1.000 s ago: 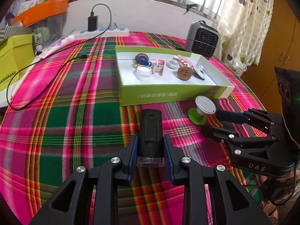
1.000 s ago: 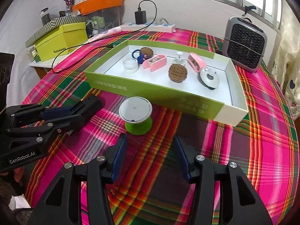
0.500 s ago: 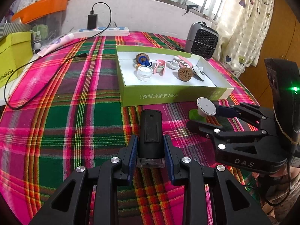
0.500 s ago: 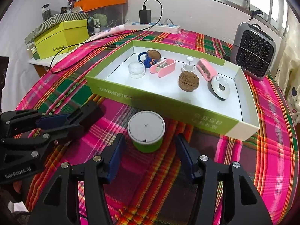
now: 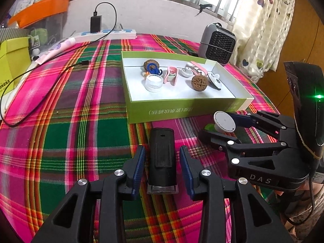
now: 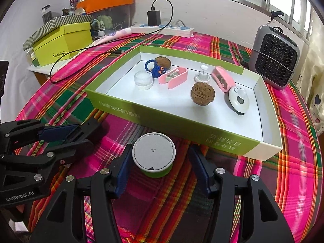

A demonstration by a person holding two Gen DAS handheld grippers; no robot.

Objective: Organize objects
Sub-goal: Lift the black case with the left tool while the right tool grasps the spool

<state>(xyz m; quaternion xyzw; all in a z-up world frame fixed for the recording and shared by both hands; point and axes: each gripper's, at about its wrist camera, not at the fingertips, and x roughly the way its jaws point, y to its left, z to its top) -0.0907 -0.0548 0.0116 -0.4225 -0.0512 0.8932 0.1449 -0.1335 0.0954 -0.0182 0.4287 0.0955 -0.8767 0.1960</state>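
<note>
Your left gripper has just been opening; the black device lies freed between its pads. Your right gripper straddles the green-based puck on the cloth, not pinching it.

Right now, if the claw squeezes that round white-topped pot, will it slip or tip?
Probably not tip: the pot looks squat, sitting flat on the tablecloth. Its round sides might slip, since the right claw would touch only narrow spots. It looks small, so likely light.
</note>
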